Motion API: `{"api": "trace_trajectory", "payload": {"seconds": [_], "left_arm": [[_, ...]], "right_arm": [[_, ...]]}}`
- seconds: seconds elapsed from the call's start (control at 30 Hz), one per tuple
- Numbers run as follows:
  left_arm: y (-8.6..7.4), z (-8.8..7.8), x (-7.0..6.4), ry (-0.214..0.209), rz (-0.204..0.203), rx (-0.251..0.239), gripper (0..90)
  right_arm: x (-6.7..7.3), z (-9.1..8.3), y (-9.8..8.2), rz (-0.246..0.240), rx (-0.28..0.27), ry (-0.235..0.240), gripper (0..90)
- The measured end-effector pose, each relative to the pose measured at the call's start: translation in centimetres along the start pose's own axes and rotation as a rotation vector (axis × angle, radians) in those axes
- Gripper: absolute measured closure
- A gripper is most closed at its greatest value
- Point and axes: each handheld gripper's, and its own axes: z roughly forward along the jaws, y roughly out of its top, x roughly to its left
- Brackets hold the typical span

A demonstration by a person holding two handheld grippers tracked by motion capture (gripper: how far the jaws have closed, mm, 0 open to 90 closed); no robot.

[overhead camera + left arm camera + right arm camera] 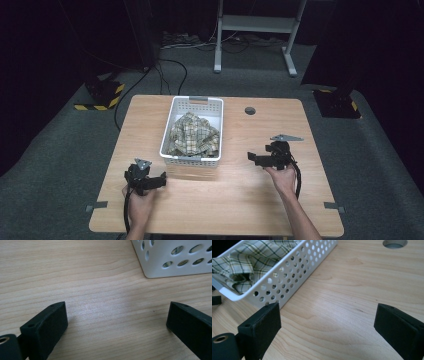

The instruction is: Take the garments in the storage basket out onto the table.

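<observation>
Here, both tongs (161,181) (251,157) agape, empty.

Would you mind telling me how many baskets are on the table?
1. The white perforated basket stands on the wooden table toward its far middle, between the two claws, holding a crumpled plaid cloth. Nothing else here could hide another.
</observation>
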Motion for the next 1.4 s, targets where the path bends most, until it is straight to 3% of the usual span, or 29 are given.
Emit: {"api": "trace_trajectory", "payload": {"seconds": [0.73,0.97,1.4], "left_arm": [[0.0,0.0,0.0,-0.001,0.000,0.000,3.6],[0.0,0.0,0.0,-0.001,0.000,0.000,3.6],[0.0,0.0,0.0,-0.002,0.000,0.000,3.6]], "right_arm": [[4.7,1.2,4.3,-0.123,-0.088,0.064,4.4],[6.5,2.3,5.5,-0.149,-0.124,0.084,5.0],[9.3,5.0,7.1,-0.181,-0.114,0.107,5.5]]}}
